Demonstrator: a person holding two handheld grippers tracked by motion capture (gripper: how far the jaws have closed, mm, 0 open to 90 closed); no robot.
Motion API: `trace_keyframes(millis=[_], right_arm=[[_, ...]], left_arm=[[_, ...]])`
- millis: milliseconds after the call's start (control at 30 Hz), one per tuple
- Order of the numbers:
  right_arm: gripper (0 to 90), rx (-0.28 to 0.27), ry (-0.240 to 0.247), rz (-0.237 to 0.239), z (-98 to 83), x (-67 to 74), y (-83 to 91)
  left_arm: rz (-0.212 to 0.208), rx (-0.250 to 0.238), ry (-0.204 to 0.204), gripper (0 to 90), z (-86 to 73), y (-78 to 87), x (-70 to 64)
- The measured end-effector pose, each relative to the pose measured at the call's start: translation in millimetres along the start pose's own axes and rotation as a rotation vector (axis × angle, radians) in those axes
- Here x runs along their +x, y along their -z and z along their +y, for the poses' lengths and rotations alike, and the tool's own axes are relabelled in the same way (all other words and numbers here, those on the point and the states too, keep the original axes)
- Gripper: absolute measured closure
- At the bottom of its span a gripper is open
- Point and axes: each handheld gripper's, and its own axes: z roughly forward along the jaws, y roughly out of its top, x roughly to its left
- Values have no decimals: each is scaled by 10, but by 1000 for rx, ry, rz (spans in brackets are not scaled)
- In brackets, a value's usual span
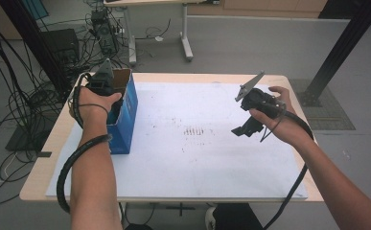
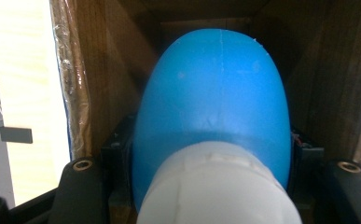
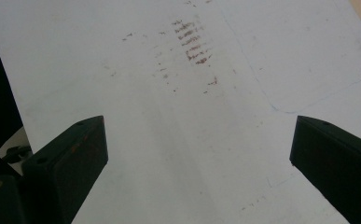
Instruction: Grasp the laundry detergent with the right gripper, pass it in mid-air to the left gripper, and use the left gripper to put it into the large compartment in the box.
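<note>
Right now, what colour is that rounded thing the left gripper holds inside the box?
Bright blue, with a white end nearest the camera. The rounded thing shows best in the left gripper view.

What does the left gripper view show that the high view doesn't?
The left gripper view alone shows a blue and white rounded object clamped between the left gripper jaws, deep inside brown cardboard walls. The high view alone shows the blue box from outside, both forearms, and the right gripper above the white sheet. Both share the box and the left gripper, reaching into the box's open top.
</note>
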Motion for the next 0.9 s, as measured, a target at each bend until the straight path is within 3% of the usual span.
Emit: trace_keyframes(millis=[900], right_arm=[[42, 8, 7, 8, 50, 11, 12]], left_arm=[[-4, -13, 5, 365, -21, 1, 12]])
